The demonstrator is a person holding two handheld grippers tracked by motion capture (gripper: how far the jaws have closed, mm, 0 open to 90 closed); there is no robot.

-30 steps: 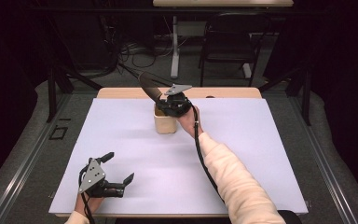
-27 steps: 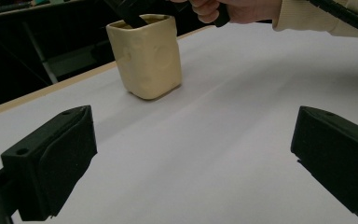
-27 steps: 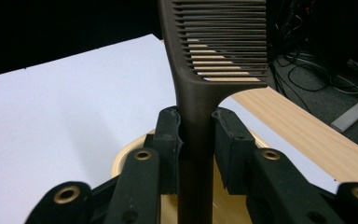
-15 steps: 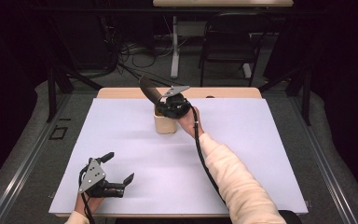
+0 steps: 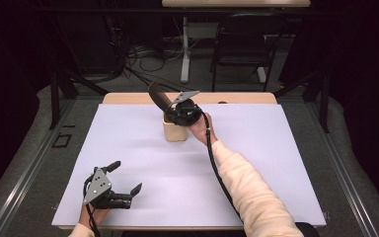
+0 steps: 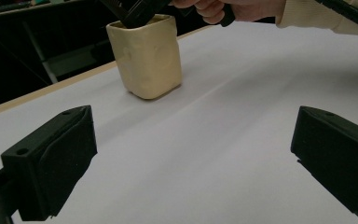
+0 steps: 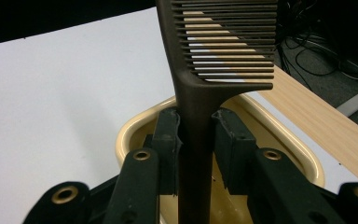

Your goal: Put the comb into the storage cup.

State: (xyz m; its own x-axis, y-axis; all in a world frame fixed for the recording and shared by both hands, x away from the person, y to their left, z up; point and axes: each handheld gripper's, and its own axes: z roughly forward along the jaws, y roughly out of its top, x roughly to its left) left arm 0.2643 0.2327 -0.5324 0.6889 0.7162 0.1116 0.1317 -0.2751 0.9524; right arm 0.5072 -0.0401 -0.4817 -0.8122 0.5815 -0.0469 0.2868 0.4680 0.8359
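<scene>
Brown comb (image 7: pixel 200 116) clamped by handle in right gripper (image 7: pixel 196 140) jaws, above cream cup (image 5: pixel 175 130) at far bench (image 5: pixel 276 163) centre. Left gripper (image 5: pixel 121 182) near front edge, jaws spread, holding nothing.

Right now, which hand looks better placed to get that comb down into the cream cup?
The right. Its gripper is shut on the comb handle, directly above the cup. The left gripper rests open, holding nothing, at the table's near edge, far from the cup.
</scene>
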